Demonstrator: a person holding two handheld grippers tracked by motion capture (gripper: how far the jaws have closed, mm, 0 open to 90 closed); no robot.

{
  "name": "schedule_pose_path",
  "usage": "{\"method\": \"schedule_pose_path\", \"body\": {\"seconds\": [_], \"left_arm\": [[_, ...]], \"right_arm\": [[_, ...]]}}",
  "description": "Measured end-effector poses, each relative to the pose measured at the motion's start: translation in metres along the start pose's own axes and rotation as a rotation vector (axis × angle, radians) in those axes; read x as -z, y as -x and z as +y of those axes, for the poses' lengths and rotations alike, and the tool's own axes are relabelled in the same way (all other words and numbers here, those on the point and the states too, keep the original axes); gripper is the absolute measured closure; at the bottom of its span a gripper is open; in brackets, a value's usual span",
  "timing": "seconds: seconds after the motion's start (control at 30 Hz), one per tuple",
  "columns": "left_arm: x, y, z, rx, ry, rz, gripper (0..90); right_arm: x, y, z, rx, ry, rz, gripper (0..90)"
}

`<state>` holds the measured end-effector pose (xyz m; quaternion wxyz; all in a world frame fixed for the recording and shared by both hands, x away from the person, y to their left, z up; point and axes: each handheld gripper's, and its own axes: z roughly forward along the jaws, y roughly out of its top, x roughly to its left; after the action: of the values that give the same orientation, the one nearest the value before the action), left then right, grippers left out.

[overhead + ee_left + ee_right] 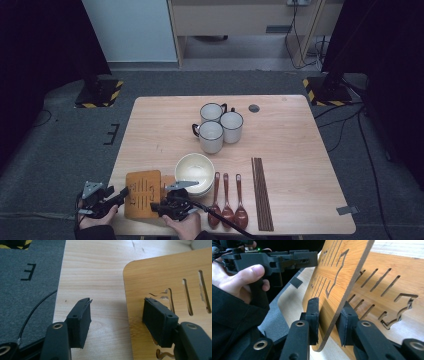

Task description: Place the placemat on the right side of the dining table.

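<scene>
A pale wooden surface (300,135) holds a place-setting kit. Largest items first: two bamboo mats w/ cut-out slots sit at the near-left corner, approx 7 o'clock from the surface centre. The lower mat (384,290) lies flat; the upper mat (337,272) is tipped up on edge, prob so it can be peeled off the stack.

The right gripper (328,322) has its jaws either side of the upper mat's lower edge, nearly closed on it; pads look to be touching the board, so it seems clamped. In the high view this gripper (172,205) sits at the mats' near-right corner.

The left gripper (117,317) stands half open, holding nothing; one jaw is over bare wood, the other over the mat's corner, likely ready to steady or take it.

At 12 o'clock, three white mugs (220,127) cluster. A stack of bowls (194,172) sits at 6 o'clock, just beside the mats. Three brown spoons (227,202) and chopsticks (262,192) lie at 5 o'clock, lined up parallel.
</scene>
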<state>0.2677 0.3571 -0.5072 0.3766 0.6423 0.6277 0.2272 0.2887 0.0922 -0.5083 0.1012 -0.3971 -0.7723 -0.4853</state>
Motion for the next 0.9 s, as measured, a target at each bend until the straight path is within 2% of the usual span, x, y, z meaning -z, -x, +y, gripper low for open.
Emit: {"method": "schedule_pose_path", "body": {"seconds": [0.13, 0.37, 0.47, 0.9], "left_arm": [[0.0017, -0.0003, 0.0007, 0.003, 0.021, -0.008, 38.1], [0.0046, 0.0002, 0.0021, 0.005, 0.062, -0.024, 37.5], [0.0055, 0.0003, 0.0026, 0.005, 0.067, -0.025, 37.3], [0.0076, -0.0003, 0.0034, 0.004, 0.094, -0.031, 37.2]], "right_arm": [[0.0014, -0.0010, -0.0008, -0.015, -0.004, 0.034, 77.3], [0.0029, -0.0020, -0.0005, -0.024, -0.009, 0.066, 82.1], [0.0025, -0.0020, -0.0011, -0.019, -0.014, 0.060, 85.3], [0.0024, -0.0019, -0.0034, -0.033, 0.005, 0.066, 87.0]]}}
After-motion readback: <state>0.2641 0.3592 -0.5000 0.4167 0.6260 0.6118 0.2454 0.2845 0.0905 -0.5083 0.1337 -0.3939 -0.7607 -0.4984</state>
